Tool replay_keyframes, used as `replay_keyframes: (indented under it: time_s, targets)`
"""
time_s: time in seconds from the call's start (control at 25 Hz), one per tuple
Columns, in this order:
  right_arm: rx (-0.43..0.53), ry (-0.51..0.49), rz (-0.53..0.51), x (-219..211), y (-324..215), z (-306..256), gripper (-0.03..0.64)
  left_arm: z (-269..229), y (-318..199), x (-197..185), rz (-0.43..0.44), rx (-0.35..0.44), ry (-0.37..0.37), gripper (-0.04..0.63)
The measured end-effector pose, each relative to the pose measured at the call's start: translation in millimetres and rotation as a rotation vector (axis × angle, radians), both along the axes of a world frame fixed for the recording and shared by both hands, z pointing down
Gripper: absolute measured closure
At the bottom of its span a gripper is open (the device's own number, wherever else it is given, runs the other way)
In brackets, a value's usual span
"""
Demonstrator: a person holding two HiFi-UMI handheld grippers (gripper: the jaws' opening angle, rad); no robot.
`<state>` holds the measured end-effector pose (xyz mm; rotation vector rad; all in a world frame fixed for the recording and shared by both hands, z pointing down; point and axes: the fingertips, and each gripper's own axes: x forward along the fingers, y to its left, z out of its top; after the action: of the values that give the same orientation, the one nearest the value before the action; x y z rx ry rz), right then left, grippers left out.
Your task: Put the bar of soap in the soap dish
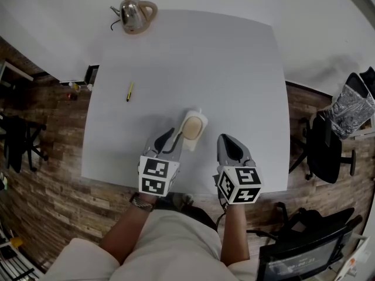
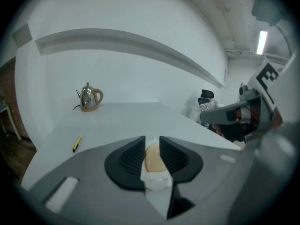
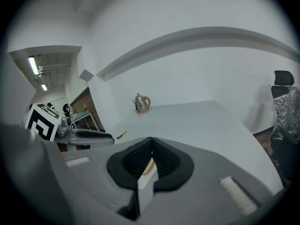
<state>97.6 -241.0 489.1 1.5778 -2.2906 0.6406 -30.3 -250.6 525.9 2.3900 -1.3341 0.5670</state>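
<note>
An oval white soap dish (image 1: 188, 143) with a tan bar of soap (image 1: 193, 126) lying in it is near the front of the white table (image 1: 193, 57). My left gripper (image 1: 174, 138) is at the dish's near end. In the left gripper view the soap (image 2: 153, 158) and dish (image 2: 157, 179) sit between the ribbed pads, which touch them on both sides, so the left gripper (image 2: 152, 138) is shut on them. My right gripper (image 1: 229, 140) hovers to the right of the dish, apart from it. In its own view the right gripper (image 3: 151, 142) has its jaws together.
A steel kettle (image 1: 136, 13) stands at the table's far edge. A yellow pen (image 1: 130, 91) lies left of the middle. Black office chairs (image 1: 325, 148) stand off the table's right side, and wood floor surrounds the table.
</note>
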Motion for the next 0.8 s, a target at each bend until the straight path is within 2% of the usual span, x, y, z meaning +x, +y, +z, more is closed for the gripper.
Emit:
replay_keyframes:
  time_s: [0.8]
  targets:
    - [0.069,0.004,-0.017,-4,20,-25,0.615,-41,22,1,-0.002,0.068,0.050,0.543]
